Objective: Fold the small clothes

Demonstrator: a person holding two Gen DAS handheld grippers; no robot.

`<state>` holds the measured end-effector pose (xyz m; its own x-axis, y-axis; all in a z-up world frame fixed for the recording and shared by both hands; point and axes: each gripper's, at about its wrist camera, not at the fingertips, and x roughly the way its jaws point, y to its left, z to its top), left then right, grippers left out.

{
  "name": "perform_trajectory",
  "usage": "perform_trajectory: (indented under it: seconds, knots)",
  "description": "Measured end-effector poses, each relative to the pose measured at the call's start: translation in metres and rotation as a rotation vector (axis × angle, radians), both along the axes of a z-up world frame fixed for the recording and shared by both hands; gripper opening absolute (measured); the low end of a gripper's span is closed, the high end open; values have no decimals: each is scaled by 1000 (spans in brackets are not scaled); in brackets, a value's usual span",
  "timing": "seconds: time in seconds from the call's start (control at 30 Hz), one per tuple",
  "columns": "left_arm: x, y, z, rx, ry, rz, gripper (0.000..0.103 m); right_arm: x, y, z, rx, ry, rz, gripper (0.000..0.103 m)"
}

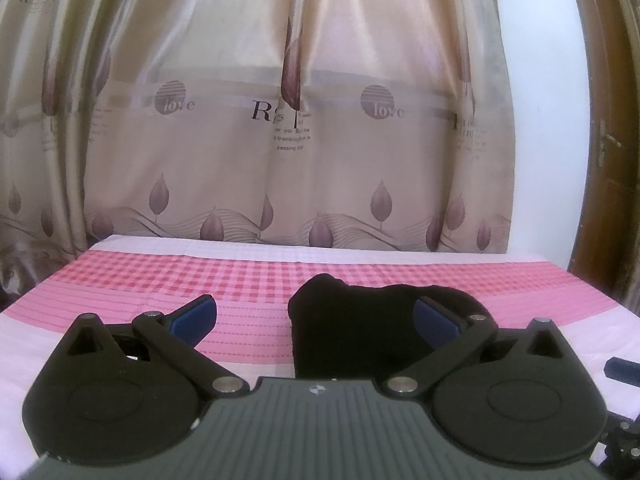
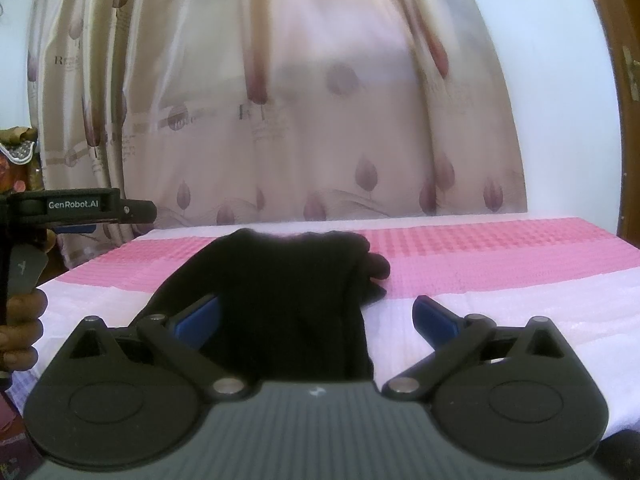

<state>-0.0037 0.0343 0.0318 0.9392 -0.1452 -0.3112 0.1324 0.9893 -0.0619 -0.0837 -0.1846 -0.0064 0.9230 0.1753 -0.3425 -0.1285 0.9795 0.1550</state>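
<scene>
Here both tongs stand wide apart, gripping nothing. The left tongs [image 1: 316,316] hang low over the near part of the desk [image 1: 240,280], which wears a pink-and-white checked cover. Their blue pads [image 1: 196,316] are spread; the right-side pad shows against a black garment [image 1: 352,332], though whether it touches the cloth I cannot tell.

The garment [image 2: 288,300] — small, dark, loosely bunched — lies on the desk [image 2: 500,252] toward its near edge, its far end reaching onto the pink checked band and its near end running under the tongs' body in both views. In the right wrist view it sits between the fingers of the right tongs [image 2: 316,316], nearer the left-side pad [image 2: 200,320], which overlaps it; the right-side pad is over bare white cover, apart from the cloth.

At the left edge of the right wrist view the other tool [image 2: 80,208] shows side-on, marked "GenRobot.AI", with the person's hand [image 2: 20,328] around its handle.

Behind the desk's far edge hangs a beige curtain [image 1: 280,120] printed with leaves and words — a brown door [image 1: 608,140] stands at the right.
</scene>
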Motion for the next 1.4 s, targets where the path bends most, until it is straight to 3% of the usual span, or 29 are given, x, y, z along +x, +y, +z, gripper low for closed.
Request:
perform_trajectory:
  seconds: [0.5,1.4]
  knots:
    - [8,-1,-11,-19,72,-45,103,1,-1,-2,0,18,10,103]
    - [8,-8,-18,13,73,-2,103,-1,-2,-5,-10,32,21,103]
